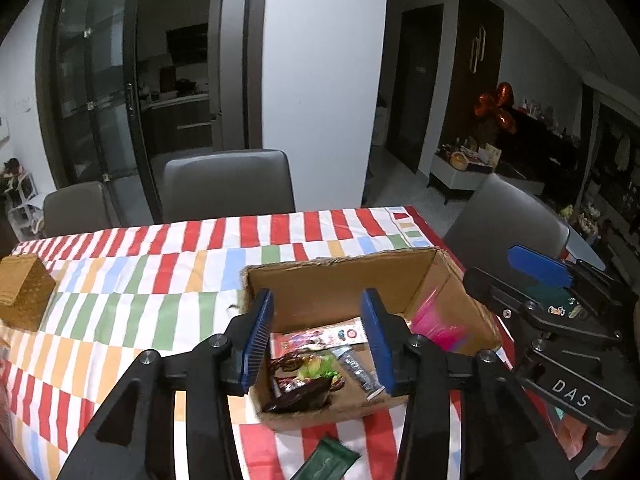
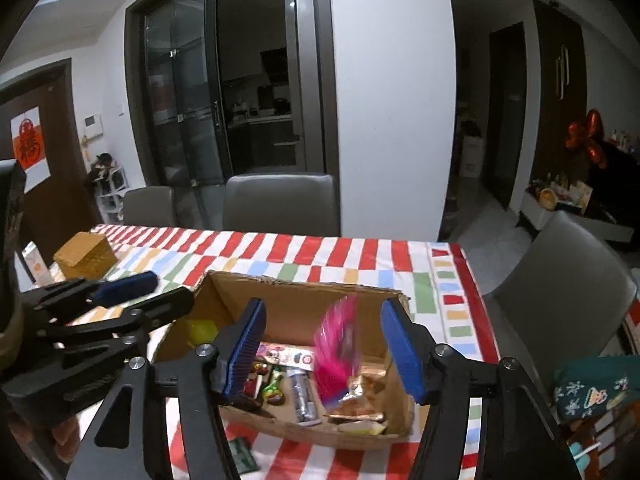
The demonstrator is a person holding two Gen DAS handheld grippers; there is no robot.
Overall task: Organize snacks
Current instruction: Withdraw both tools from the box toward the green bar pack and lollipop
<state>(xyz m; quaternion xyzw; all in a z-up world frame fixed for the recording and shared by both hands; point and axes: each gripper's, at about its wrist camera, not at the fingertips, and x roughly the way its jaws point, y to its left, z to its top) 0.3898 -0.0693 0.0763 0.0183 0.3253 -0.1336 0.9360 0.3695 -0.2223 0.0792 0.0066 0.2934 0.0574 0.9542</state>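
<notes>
Only from the right wrist: blurred, possibly pink packet (image 2: 340,344).

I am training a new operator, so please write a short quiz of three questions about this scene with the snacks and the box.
1. True or false: the brown cardboard box on the striped tablecloth already holds several snacks.
2. Which gripper is holding a snack? A) left gripper B) right gripper C) neither
3. Fill in: the dark green flat snack packet lies ____ the box, on the tablecloth.

Key:
1. True; a blurred pink shiny packet and other wrappers are inside.
2. C; both stand open above the box.
3. Outside, by its near wall.
</notes>
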